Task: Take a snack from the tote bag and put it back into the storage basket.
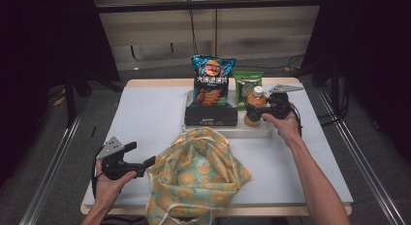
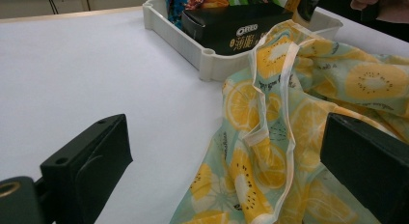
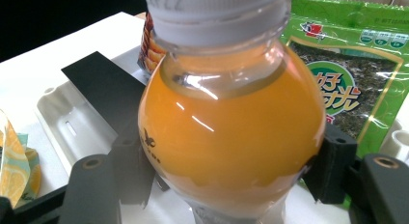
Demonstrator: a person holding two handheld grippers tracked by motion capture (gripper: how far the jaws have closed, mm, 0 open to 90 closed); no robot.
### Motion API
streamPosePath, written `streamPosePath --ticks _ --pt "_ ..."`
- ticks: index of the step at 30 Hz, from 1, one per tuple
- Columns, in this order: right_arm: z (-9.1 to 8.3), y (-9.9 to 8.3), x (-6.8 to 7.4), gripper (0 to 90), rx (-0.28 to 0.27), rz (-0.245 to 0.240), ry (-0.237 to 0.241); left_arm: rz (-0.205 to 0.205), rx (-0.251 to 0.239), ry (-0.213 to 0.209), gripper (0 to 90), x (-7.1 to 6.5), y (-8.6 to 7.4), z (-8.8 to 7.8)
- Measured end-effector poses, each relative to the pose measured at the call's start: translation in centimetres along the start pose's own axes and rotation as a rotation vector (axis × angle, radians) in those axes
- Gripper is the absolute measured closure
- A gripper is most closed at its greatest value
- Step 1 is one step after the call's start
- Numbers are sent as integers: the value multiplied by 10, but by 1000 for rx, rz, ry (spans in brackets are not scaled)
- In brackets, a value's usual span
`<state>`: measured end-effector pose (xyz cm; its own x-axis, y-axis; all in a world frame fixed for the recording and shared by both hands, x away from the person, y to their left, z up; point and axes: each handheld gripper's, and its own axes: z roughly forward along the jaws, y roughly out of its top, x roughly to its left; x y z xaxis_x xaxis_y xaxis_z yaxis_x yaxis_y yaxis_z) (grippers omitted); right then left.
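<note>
Two hand-held grippers: both working over one white surface [image 1: 145, 118], left at the near edge, right at the far tray.
Right hand-held gripper [image 1: 255, 110]: pinching the juice bottle [image 1: 255, 101], one black jaw pressing on each side of the orange body, as the right gripper view is showing.
Juice bottle: standing upright at the right end of the white tray [image 1: 228, 132], white cap on top, just in front of the green seaweed packet [image 1: 248, 84].
Left hand-held gripper [image 1: 148, 163]: jaws spreading wide and holding nothing; its tips are sitting at the left edge of the fruit-print bag [image 1: 198, 176].
Fruit-print bag: lying crumpled on the near middle of the surface, its far rim reaching the tray's front wall, its near part hanging over the surface's front edge.
Tray contents: blue crisp bag [image 1: 212, 82] standing upright behind a black biscuit box [image 1: 211, 116]; the bottle is standing just beside the box's right end.
Open room: bare surface is lying left of the tray and bag; a narrower bare strip is running along the right side.
</note>
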<state>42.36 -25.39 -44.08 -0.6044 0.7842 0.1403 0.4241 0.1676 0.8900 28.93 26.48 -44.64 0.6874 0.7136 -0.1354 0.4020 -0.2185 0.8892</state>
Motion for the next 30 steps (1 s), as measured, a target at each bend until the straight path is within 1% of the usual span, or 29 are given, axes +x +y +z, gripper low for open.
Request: streamPosePath --ticks 3,6,8,9,11,12,13,15,16,18,19,20,21,25,27,28,30 --pt "0 0 0 310 2 7 -1 -1 -2 -2 37 0 0 0" --pt "0 -1 0 210 31 27 -7 0 -2 -3 37 -1 0 0" --pt "-1 -2 1 160 24 30 -14 0 -1 -2 37 -1 0 0" --pt "-3 -2 1 146 16 36 -25 1 0 -4 37 -1 1 0" --pt "-7 -2 2 128 8 41 -30 -2 1 -3 37 -1 1 0" --pt "-9 -2 3 105 2 42 -37 -7 -4 -11 37 -2 1 0" --pt "-12 -2 4 82 -4 46 -46 -5 -8 -6 37 -2 2 0" --pt "-16 -1 5 57 -5 59 -48 -5 -10 -13 37 -3 2 -1" --pt "-19 0 5 51 -10 57 -47 -4 -10 -12 37 -4 2 -1" --pt "-25 1 8 43 -21 59 -36 10 -8 -8 38 -5 3 -2" --pt "-28 2 10 38 -28 59 -38 12 -12 -15 39 -6 3 -2" --pt "-31 2 12 32 -38 59 -43 10 -12 -11 40 -7 3 -3" --pt "-35 2 13 32 -48 68 -44 9 -14 -17 40 -8 3 -4" --pt "-47 1 20 61 -32 66 -88 16 -19 -29 33 -10 3 -6" --pt "-54 -1 26 69 -23 49 -105 12 -24 -27 32 -10 4 -8" --pt "-57 -2 28 72 -16 40 -116 11 -30 -33 32 -10 4 -9" --pt "-65 -4 35 82 -25 40 -111 6 -45 -31 34 -9 5 -12"
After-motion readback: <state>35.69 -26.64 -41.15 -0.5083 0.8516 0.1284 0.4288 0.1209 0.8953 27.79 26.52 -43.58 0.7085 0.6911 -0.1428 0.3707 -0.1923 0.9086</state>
